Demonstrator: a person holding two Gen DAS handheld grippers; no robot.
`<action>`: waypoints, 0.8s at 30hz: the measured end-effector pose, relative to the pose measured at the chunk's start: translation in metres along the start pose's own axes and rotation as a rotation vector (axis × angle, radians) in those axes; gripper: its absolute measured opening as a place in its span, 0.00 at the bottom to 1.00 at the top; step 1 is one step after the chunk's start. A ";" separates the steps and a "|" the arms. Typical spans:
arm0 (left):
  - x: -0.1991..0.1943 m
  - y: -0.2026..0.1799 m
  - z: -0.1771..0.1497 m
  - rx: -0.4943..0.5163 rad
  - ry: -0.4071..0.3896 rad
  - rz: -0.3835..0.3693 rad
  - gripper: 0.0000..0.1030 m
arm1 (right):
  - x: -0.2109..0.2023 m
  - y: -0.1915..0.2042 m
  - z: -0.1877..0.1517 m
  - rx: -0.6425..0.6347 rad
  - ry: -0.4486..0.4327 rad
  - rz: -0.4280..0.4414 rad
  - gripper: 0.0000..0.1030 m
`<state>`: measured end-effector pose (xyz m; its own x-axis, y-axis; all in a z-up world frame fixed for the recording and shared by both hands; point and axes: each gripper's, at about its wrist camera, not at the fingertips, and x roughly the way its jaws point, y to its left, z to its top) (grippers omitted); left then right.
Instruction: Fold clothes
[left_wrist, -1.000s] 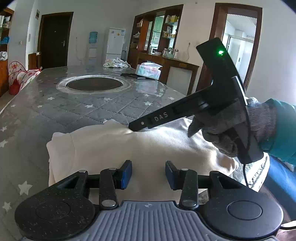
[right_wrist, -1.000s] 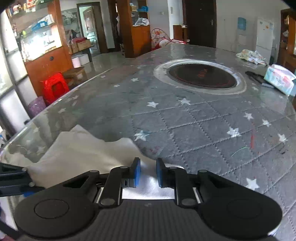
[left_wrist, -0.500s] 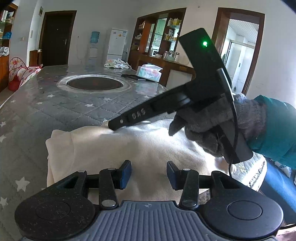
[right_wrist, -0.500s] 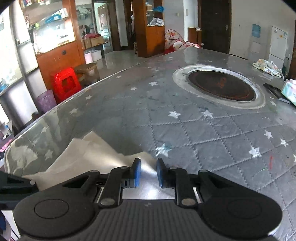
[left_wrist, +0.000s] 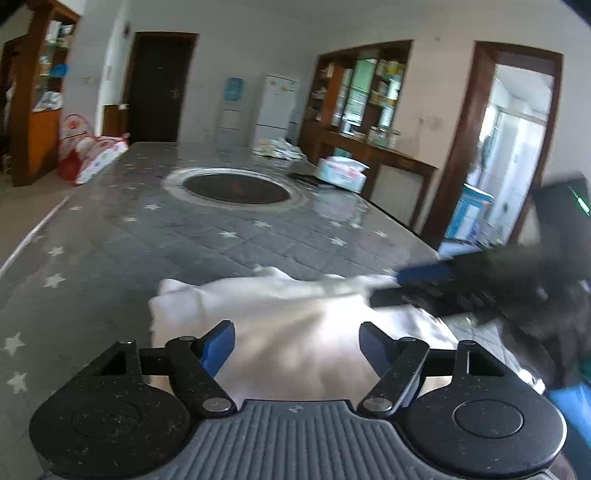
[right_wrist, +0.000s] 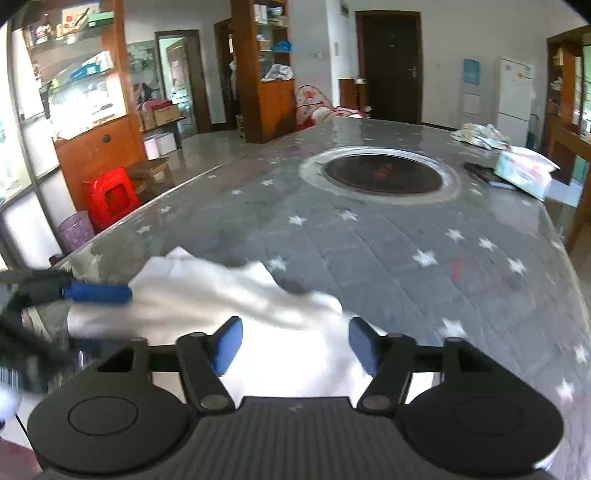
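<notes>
The cream garment (left_wrist: 280, 314) lay folded on the surface (left_wrist: 184, 251); both hand-held grippers, left (left_wrist: 297, 341) and right (right_wrist: 295, 341), had just spread open, empty (further folds looked possible).

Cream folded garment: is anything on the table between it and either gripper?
Nothing visible does. The cream folded garment lies directly beneath the open left gripper and open right gripper; both have just opened.
</notes>
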<state>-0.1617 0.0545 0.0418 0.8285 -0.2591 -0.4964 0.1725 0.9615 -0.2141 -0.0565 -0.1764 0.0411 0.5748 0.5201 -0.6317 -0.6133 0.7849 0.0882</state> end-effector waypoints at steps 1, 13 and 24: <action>-0.001 0.002 0.000 -0.007 -0.003 0.018 0.85 | -0.003 -0.001 -0.005 0.006 0.001 -0.002 0.74; -0.009 0.047 0.000 -0.160 0.008 0.135 0.95 | -0.032 0.027 -0.015 -0.036 -0.118 0.078 1.00; -0.022 0.083 0.006 -0.266 -0.002 0.154 1.00 | 0.000 0.119 -0.009 -0.395 -0.064 0.181 0.97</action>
<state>-0.1628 0.1405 0.0401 0.8350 -0.1115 -0.5389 -0.1007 0.9318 -0.3488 -0.1341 -0.0859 0.0451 0.4642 0.6670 -0.5828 -0.8600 0.4968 -0.1164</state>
